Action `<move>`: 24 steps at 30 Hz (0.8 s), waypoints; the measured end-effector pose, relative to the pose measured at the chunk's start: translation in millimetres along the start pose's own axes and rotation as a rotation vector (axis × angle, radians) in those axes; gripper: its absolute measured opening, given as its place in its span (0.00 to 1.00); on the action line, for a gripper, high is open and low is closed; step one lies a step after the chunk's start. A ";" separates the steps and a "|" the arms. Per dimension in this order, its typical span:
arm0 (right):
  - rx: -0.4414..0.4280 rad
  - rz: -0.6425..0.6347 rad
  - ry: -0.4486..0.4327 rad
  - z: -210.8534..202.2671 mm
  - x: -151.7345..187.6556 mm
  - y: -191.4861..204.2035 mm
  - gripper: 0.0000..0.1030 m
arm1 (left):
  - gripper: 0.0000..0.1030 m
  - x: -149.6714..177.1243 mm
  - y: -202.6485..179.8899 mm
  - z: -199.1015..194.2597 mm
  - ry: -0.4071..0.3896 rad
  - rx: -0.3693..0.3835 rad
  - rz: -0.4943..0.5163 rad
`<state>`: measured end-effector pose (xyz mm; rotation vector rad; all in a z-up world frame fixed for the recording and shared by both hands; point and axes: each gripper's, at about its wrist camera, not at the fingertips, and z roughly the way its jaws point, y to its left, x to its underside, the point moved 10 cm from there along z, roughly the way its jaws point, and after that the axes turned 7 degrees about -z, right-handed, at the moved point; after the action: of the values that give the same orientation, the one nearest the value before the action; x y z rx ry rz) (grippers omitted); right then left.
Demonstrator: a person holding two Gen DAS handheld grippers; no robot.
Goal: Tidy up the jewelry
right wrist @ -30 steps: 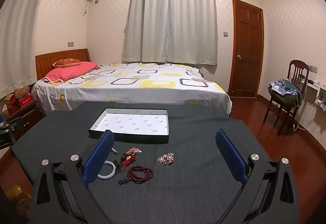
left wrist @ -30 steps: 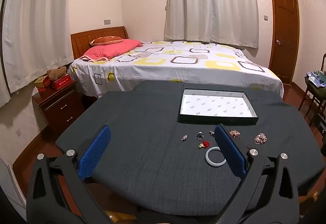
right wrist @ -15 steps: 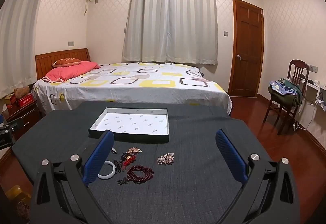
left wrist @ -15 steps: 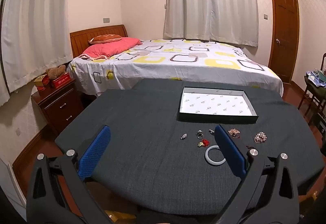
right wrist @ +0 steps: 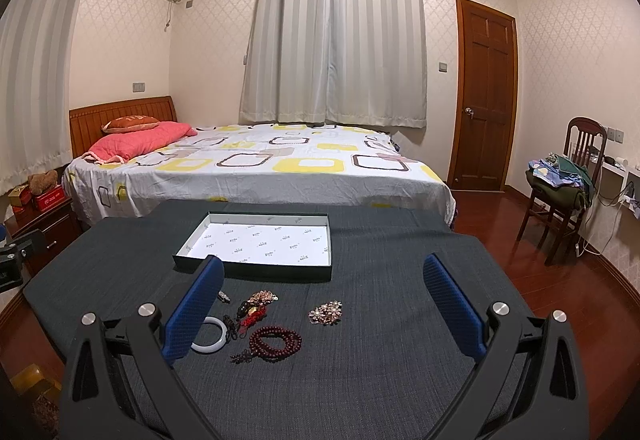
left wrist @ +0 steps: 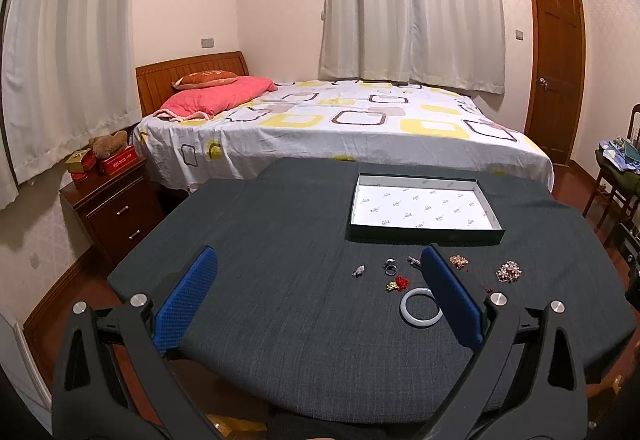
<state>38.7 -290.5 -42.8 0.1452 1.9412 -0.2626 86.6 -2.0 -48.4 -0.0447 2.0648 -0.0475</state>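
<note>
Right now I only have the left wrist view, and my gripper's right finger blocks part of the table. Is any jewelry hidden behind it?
Observer: Yes. A dark red bead bracelet lies coiled on the cloth, just right of the white bangle.
Operator: Is it tangled with the bangle?
Observer: It does not look so. A gap of cloth shows between them, and only a small dark tassel end trails from the bracelet's left side.
Operator: What is the right gripper doing?
Observer: The right gripper is open and holds nothing. It points toward the tray.
</note>
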 end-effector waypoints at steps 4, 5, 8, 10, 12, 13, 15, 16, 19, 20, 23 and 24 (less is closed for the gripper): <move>0.003 -0.003 -0.005 -0.9 -1.2 2.3 0.95 | 0.96 -2.5 -2.3 -3.7 -0.009 0.005 0.001; 0.003 -0.002 -0.006 -0.8 -1.3 4.2 0.95 | 0.96 -4.3 -2.4 -4.8 -0.011 0.007 0.001; 0.005 -0.001 -0.009 0.6 -0.7 5.3 0.95 | 0.96 -6.5 -3.2 -7.7 -0.019 0.007 0.000; 0.004 -0.001 -0.009 0.9 -0.5 5.4 0.95 | 0.96 -7.9 -2.8 -8.6 -0.019 0.009 -0.001; 0.003 -0.001 -0.010 0.9 -0.4 4.8 0.95 | 0.96 -8.5 -3.3 -9.2 -0.020 0.008 0.000; 0.003 -0.001 -0.011 0.9 -0.4 4.8 0.95 | 0.96 -9.1 -3.3 -9.1 -0.019 0.008 0.001; 0.003 -0.002 -0.012 -0.5 -1.6 4.8 0.95 | 0.96 -10.7 -3.1 -9.4 -0.018 0.009 0.001; 0.003 -0.002 -0.011 0.5 -0.8 5.1 0.95 | 0.96 -10.4 -2.9 -9.1 -0.018 0.009 0.000; 0.004 -0.002 -0.011 0.0 -0.6 5.7 0.95 | 0.96 -9.4 -3.5 -10.8 -0.018 0.008 0.002; 0.004 -0.003 -0.013 -0.2 -0.3 5.7 0.95 | 0.96 -9.4 -3.6 -11.1 -0.018 0.008 0.002; 0.003 -0.003 -0.012 -0.1 -0.4 5.8 0.95 | 0.96 -9.4 -3.8 -11.9 -0.018 0.008 -0.002; 0.003 -0.003 -0.013 0.1 -0.6 5.9 0.95 | 0.96 -10.0 -4.1 -13.1 -0.019 0.007 -0.003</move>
<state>40.3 -284.8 -42.9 0.1421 1.9284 -0.2686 79.8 -5.4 -33.2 -0.0432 2.0456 -0.0558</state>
